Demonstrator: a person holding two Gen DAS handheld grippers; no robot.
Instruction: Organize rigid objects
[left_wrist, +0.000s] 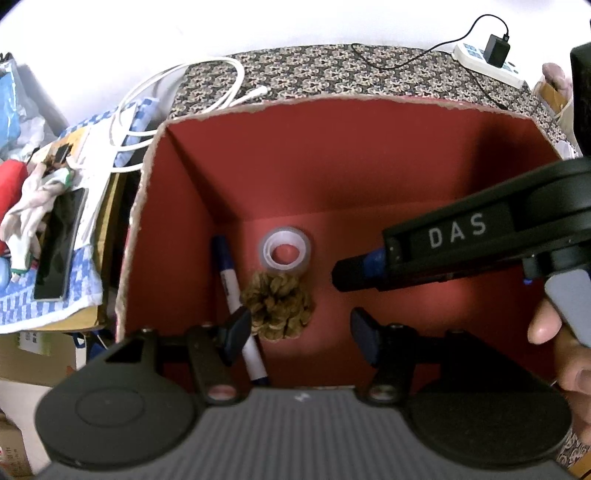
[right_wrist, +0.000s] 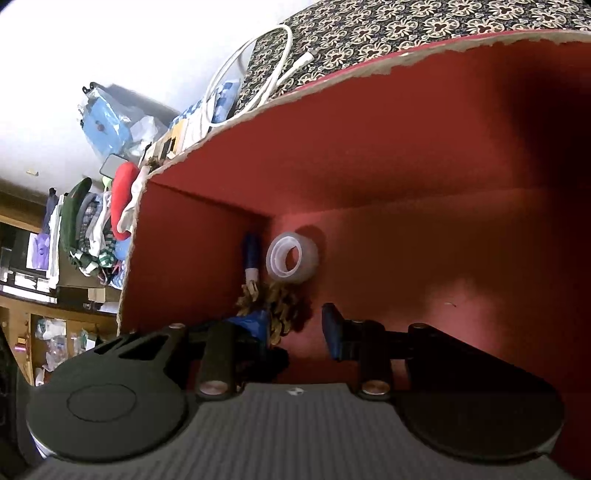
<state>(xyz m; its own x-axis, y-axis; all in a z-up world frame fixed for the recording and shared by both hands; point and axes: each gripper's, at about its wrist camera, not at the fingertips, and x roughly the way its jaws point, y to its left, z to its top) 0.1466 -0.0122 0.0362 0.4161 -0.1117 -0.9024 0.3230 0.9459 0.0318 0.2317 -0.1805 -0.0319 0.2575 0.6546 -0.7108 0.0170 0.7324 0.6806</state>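
1. Left tongs (left_wrist: 299, 334) hang spread wide and empty, low centre of frame, right over the brown pine cone (left_wrist: 277, 306), so I'd guess just dropped or next pick.
2. Right tongs (right_wrist: 295, 328) gape empty too.
3. White marker with blue cap (left_wrist: 236, 302) and clear tape roll (left_wrist: 284, 251) are parked in the red cardboard box's (left_wrist: 369, 155) corner, likely to stay bunched.

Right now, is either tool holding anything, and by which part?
Nothing is held. The left tool and right tool are both open over the pinecone in the box.

Left gripper (left_wrist: 299, 332) and right gripper (right_wrist: 295, 325) — fingers spread, empty
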